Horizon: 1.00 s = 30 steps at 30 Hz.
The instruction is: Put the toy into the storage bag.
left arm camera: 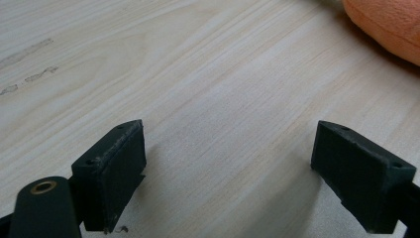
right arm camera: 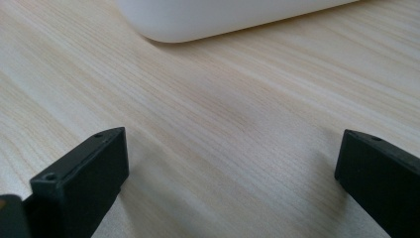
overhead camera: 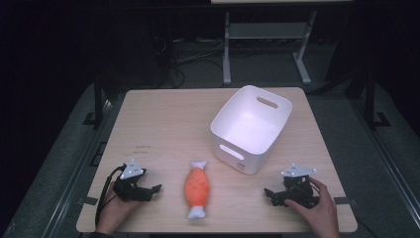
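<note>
Down at the lower centre of the high view lies the orange plush toy, shaped like a cut of meat with a white bone end at each tip, flat on the wooden table and lengthwise toward the camera. At its lower left sits the left gripper, low to the tabletop in a hand, pointing right at the toy, near it but apart, with bare wood between them. In the left gripper view its two black jaws stand wide apart with nothing but wood grain between them, and the toy's orange edge peeks in at the upper right corner. Over at the lower right of the high view, the right gripper sits in the other hand, pointing left toward the toy, well apart from it. Its jaws are spread wide as well in the right gripper view, nothing between them. The white plastic bin, empty, with handle slots in its walls, stands right of centre, just above the right gripper and up and to the right of the toy; its rounded bottom corner fills the top of the right gripper view. Faint marks show on the wood at the upper left of the left gripper view. Beyond the table's far edge, at the top of the high view, there are cables and the legs of a metal frame on a dark floor.
</note>
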Available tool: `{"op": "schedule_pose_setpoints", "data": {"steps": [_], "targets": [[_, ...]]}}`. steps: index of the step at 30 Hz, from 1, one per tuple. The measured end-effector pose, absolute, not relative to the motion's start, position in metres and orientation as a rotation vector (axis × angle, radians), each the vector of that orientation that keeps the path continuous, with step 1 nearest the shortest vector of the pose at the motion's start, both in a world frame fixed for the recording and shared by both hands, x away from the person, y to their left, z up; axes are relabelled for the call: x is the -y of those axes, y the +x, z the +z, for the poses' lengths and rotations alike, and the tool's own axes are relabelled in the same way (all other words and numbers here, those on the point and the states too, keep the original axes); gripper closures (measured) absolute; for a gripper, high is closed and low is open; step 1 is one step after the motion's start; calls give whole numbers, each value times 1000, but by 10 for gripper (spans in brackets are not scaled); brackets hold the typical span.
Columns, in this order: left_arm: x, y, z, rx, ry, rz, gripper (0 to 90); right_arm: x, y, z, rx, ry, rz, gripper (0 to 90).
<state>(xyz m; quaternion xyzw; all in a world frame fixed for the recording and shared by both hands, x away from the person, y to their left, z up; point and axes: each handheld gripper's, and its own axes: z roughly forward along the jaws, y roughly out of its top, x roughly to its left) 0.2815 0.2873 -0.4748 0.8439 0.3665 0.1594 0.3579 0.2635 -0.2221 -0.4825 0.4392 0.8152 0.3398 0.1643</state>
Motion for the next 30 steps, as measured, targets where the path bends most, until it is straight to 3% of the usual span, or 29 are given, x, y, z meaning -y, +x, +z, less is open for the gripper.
{"op": "schedule_pose_setpoints", "data": {"steps": [10, 18, 25, 30], "targets": [[-288, 283, -474, -952, 2163, 423, 179, 222, 263, -483, -2322, 1253, 970, 0], [-284, 287, -465, -954, 2171, 419, 421, 222, 264, -483, -2322, 1251, 970, 0], [-279, 289, -453, -930, 2162, 327, 739, 222, 264, -483, -2320, 1251, 970, 0], [-274, 292, -448, -922, 2202, 265, 895, 222, 264, -483, -2320, 1252, 970, 0]]}}
